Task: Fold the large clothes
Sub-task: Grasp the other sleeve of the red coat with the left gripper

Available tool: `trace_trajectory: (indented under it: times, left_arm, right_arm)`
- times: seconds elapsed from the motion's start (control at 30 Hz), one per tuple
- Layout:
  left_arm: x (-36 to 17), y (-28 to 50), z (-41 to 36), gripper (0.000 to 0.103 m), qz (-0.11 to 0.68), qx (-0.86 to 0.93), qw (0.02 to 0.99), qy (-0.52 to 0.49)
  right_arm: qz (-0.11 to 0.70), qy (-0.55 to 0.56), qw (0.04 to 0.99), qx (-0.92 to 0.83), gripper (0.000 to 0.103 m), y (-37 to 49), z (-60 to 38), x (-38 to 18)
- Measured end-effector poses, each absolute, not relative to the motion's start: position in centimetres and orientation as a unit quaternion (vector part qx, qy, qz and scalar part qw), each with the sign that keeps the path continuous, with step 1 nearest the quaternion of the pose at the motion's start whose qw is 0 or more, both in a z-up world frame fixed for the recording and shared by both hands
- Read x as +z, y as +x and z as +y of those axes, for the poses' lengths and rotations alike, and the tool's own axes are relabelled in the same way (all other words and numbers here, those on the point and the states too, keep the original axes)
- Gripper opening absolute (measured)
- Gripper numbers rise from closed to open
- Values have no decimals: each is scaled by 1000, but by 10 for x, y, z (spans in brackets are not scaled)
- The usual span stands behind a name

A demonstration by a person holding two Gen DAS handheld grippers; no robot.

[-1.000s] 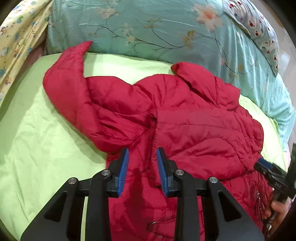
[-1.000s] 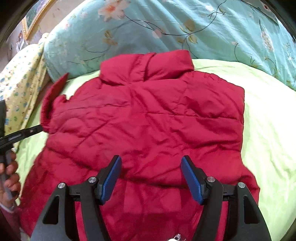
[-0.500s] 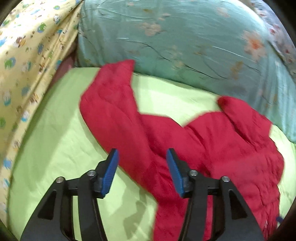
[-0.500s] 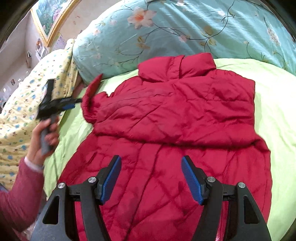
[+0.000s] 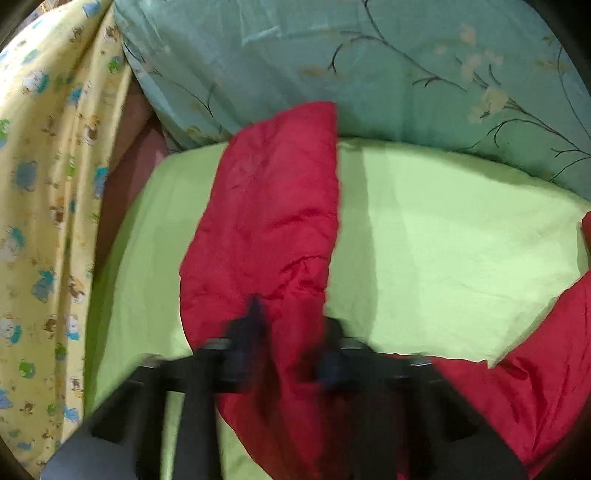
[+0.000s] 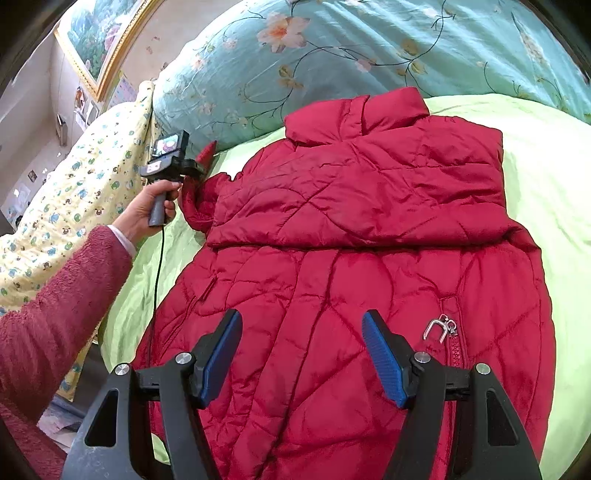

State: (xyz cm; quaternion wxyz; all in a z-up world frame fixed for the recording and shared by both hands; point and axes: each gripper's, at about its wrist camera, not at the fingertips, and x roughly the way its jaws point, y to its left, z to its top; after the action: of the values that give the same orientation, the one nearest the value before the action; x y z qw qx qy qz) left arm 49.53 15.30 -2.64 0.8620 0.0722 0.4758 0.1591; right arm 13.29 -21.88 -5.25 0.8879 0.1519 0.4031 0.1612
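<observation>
At 9 o'clock my left gripper (image 6: 197,168) meets the jacket's sleeve (image 5: 273,221); motion blur prevents reading its jaws. The red jacket (image 6: 354,236) lies centred on the green sheet (image 6: 546,206). At 6 o'clock my right gripper (image 6: 302,356) hovers, jaws spread, empty.

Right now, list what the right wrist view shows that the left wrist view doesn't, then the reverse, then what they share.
Only the right wrist view shows the jacket's body with its collar, the metal zipper pull, the framed picture, the person's left hand holding the left gripper, and the right gripper, open above the jacket.

Only the left wrist view shows the sleeve stretched along the sheet, with the blurred left gripper fingers at it.

Both show the green sheet, teal floral quilt and yellow patterned blanket.
</observation>
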Motion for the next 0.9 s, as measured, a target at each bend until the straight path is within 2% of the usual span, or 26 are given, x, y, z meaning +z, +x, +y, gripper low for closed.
trace_trajectory:
  times: [0.07,0.43,0.7,0.9]
  left_arm:
    - [-21,486,155,10,457,146,876,59]
    - [28,398,149,9,379,17,924,-39]
    - [50,303,84,9,341,-96,930,-98]
    - [46,263,17,9,337,-166,924,-78]
  right_arm:
    - [400,156,889,162,69,133,-220,-53]
    - [387,172,891,166,70,126,-215,-51]
    - [383,197,889,154,71,122,-224,-52]
    - [382,215,890,125,71,124,-239,-57]
